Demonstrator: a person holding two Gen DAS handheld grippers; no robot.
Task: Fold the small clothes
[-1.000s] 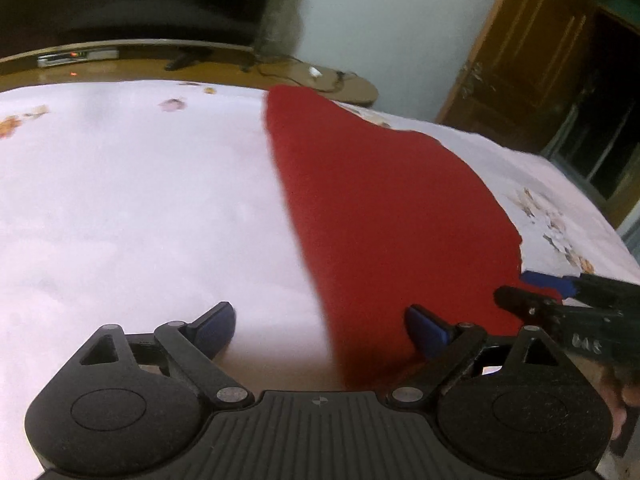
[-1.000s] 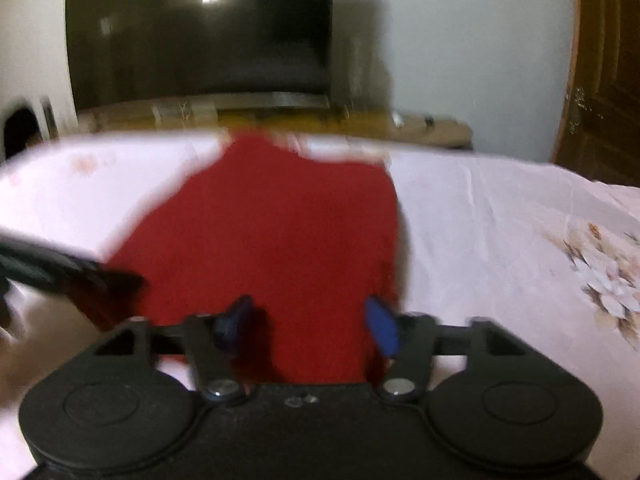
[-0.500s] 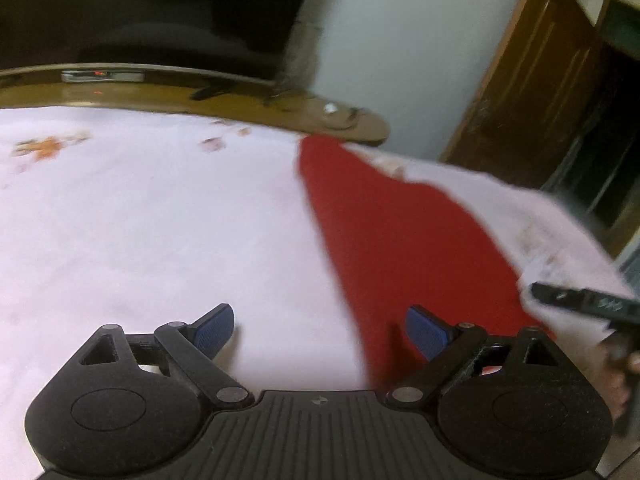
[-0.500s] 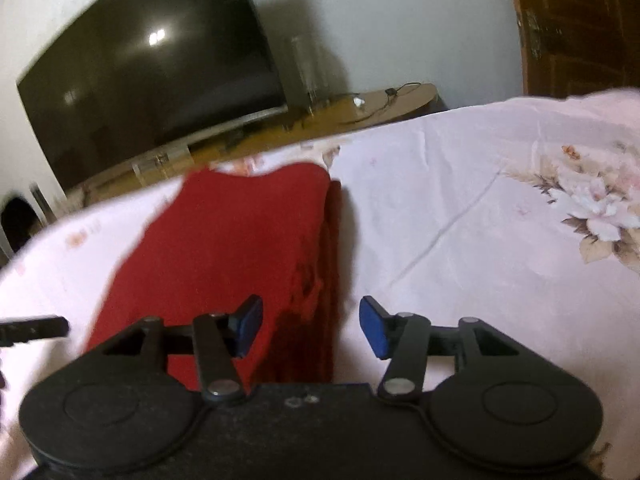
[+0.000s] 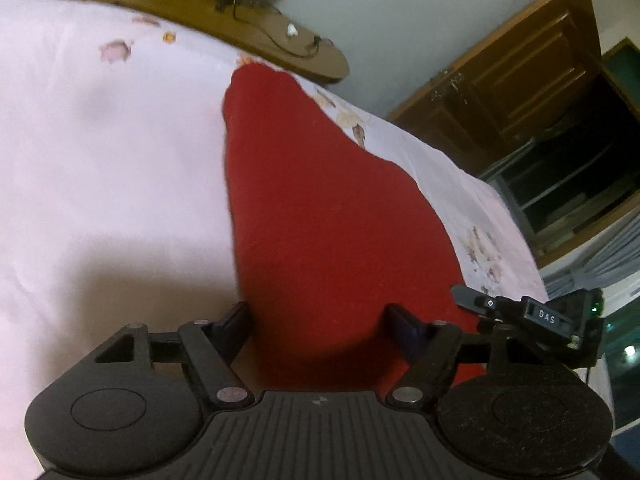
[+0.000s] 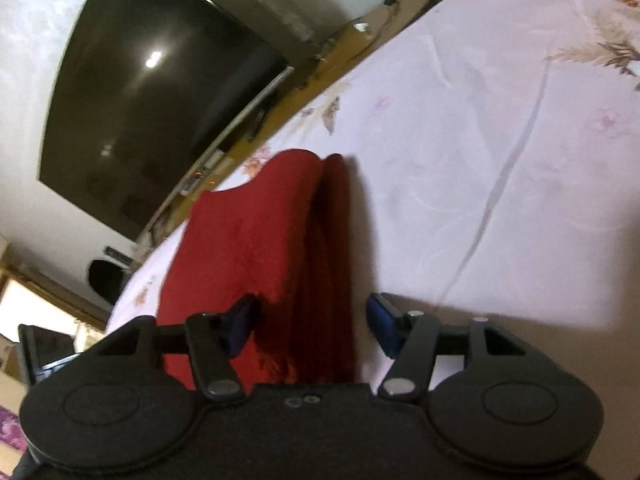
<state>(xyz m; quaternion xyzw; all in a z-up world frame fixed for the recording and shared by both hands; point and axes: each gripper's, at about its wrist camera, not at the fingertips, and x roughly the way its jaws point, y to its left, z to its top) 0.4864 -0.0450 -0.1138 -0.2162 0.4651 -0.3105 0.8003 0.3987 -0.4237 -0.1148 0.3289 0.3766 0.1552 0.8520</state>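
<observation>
I am holding both jaws spread, pinching nothing, over the red garment (image 5: 320, 216) lying on the floral bedsheet (image 6: 500, 160). It is already lying doubled lengthwise, layers stacked; a further fold probably remains.

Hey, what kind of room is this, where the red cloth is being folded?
Probably a bedroom at home. The red cloth lies on a floral bedsheet, a large TV stands on a low wooden unit at the far edge, and a wooden door is to one side.
</observation>
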